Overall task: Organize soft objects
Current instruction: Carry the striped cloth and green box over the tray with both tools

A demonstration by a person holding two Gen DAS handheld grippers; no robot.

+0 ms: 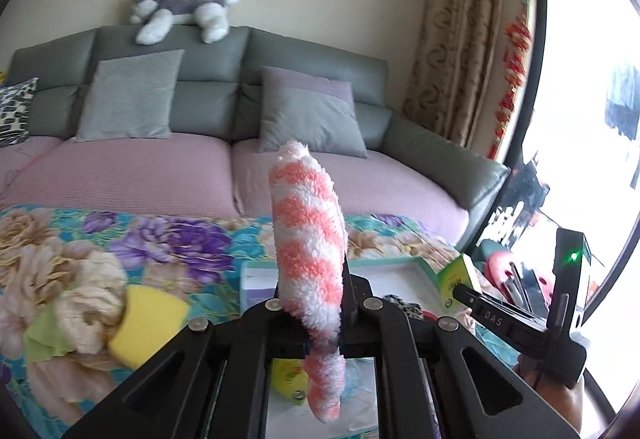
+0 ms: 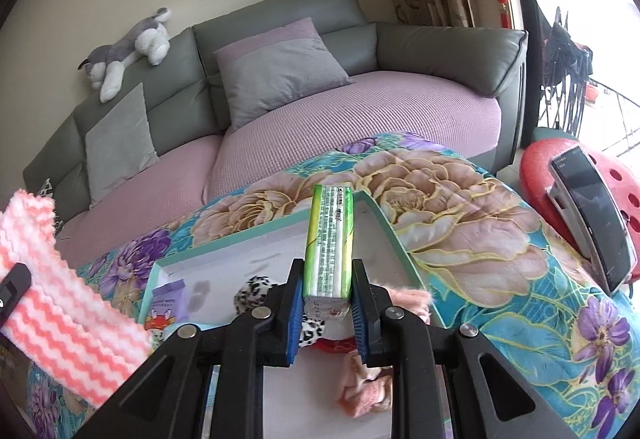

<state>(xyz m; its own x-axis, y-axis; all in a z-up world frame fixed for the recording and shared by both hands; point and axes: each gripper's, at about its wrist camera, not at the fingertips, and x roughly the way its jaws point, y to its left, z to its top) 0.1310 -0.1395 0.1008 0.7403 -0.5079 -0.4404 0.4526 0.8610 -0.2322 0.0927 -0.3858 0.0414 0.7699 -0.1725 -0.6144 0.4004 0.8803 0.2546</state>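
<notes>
While clamped in left hand-held gripper (image 1: 310, 313), striped sock (image 1: 310, 239) stands upright; right hand-held gripper (image 2: 327, 303) grips tissue pack (image 2: 329, 239) lengthwise, pointing away.

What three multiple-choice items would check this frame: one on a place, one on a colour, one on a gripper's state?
1. Where does the plush husky lie?
A. on the sofa's backrest
B. in the tray
C. on the red stool

2. What colours is the fuzzy sock?
A. blue and grey
B. pink and white
C. all yellow

3. The right gripper is:
A. open and empty
B. shut on the sock
C. shut on the green tissue pack

Answers: 1 A, it sprawls along the backrest top; 2 B, its stripes show; 3 C, both pads press the pack's sides.
</notes>
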